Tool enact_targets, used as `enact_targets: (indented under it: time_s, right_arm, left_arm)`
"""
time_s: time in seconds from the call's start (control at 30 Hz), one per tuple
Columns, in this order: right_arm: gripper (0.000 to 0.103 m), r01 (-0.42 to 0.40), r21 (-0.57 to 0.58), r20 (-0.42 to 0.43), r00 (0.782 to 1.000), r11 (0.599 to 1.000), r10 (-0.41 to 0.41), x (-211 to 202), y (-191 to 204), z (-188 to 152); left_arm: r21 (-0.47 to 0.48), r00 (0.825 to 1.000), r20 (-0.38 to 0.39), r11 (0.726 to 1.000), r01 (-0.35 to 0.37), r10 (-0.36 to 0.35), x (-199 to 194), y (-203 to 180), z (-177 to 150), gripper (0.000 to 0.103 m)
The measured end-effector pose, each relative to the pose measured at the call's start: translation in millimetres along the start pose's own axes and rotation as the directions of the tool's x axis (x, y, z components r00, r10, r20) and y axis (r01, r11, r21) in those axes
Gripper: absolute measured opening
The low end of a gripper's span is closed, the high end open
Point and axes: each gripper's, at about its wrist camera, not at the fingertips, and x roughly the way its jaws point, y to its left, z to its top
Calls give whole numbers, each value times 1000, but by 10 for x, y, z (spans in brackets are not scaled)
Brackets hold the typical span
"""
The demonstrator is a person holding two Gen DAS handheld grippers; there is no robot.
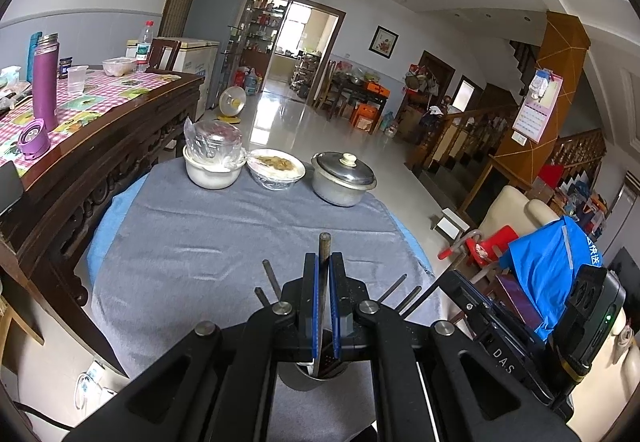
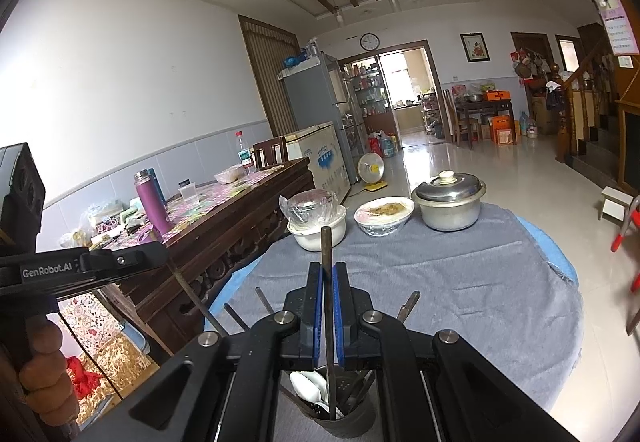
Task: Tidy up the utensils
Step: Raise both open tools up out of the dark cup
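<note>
Both grippers are hovering over the same dark utensil cup (image 2: 340, 416) at the near edge of the cloth-covered round table (image 2: 480, 282), and each is clamping a single dark chopstick.

The right gripper (image 2: 329, 282) is clenched on its chopstick (image 2: 326, 246): the stick is running upright between the blue pads, its top poking up ahead of the fingertips and its lower end already sitting down inside the cup directly beneath the jaws, next to a white spoon (image 2: 306, 386).

The left gripper (image 1: 324, 274) is likewise pinching its own chopstick (image 1: 323, 250), with the cup (image 1: 312, 374) showing just below its jaws; how deep that stick is reaching is hard to tell.

More chopsticks (image 2: 264, 300) are fanning out of the cup on either side of the fingers.

What worries me is the crowding. The two tools are working nearly side by side over one small opening, so the housings are risking a knock, and any sideways pull while a stick is bottomed in the cup is likely tipping the cup toward the table edge. Letting go with a stick leaning could be sending it over the rim onto the cloth, or jamming it against the spoon. The pot (image 2: 450, 208) and the bowls (image 2: 384, 218) are standing well beyond the fingertips, out of harm's way.
</note>
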Motion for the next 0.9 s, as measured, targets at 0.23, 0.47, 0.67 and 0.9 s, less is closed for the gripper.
enact_targets:
  time_s: [0.23, 0.47, 0.67, 0.9]
  right_arm:
    - [6, 5, 0, -10, 1000, 1000, -5, 34, 3, -38]
    - [6, 17, 8, -24, 1000, 1000, -17, 91, -24, -91]
    - [6, 19, 21, -30, 999, 1000, -19, 92, -57, -109]
    - [6, 25, 30, -36, 999, 999, -24, 104, -67, -112]
  left_arm:
    - [-11, 1000, -11, 1000, -8, 8, -15, 126, -63, 5]
    - [-8, 999, -35, 1000, -9, 9, 2, 179, -146, 5]
    - [-4, 999, -49, 1000, -4, 4, 14, 186, -188, 5]
    - [4, 998, -69, 1000, 3, -3, 49, 167, -240, 5]
